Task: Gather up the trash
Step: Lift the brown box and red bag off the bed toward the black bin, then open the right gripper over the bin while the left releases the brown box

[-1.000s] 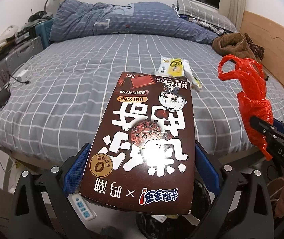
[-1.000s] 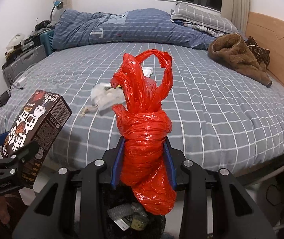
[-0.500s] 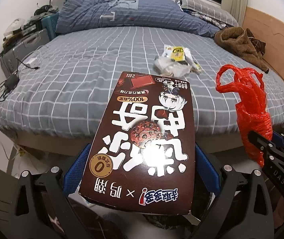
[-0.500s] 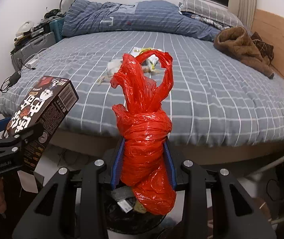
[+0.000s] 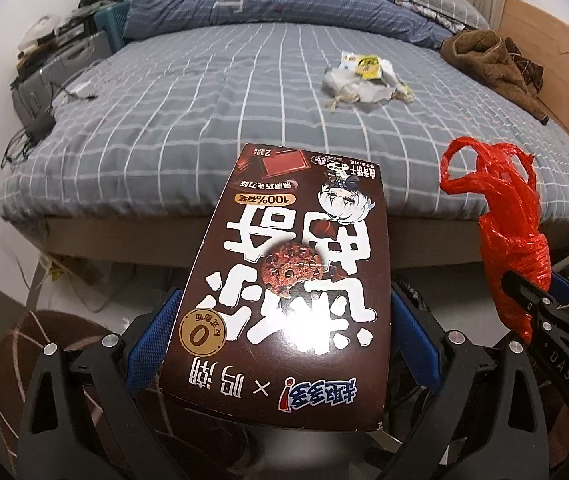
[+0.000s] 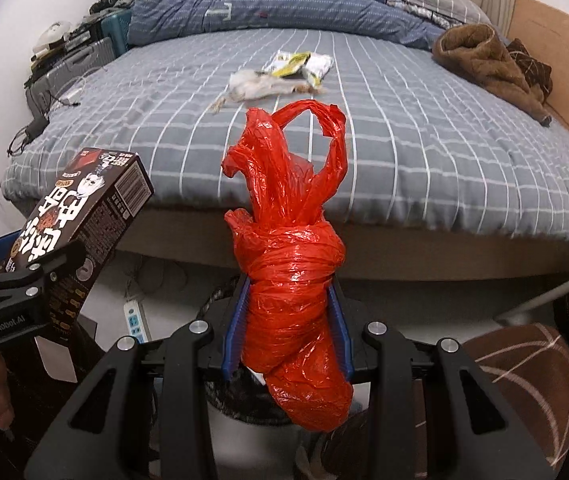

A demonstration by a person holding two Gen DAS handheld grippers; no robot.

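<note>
My left gripper (image 5: 284, 336) is shut on a brown cookie box (image 5: 288, 280) and holds it off the foot of the bed; the box also shows at the left of the right wrist view (image 6: 84, 224). My right gripper (image 6: 290, 324) is shut on a knotted red plastic bag (image 6: 290, 280), seen at the right of the left wrist view (image 5: 512, 232). A trash bin (image 6: 244, 408) with a dark liner sits on the floor just below the red bag. A pile of wrappers (image 5: 364, 80) lies on the bed (image 5: 204, 120); it also shows in the right wrist view (image 6: 280, 76).
A brown garment (image 5: 492, 60) lies at the bed's right side by the wooden frame. A suitcase and cables (image 5: 44, 84) stand left of the bed. A power strip (image 6: 134, 320) lies on the floor. A round brown stool (image 6: 520, 384) stands beside the bin.
Both grippers have drawn back from the bed and lowered with the box and the red bag still held. The bed's front edge and the floor now show.
</note>
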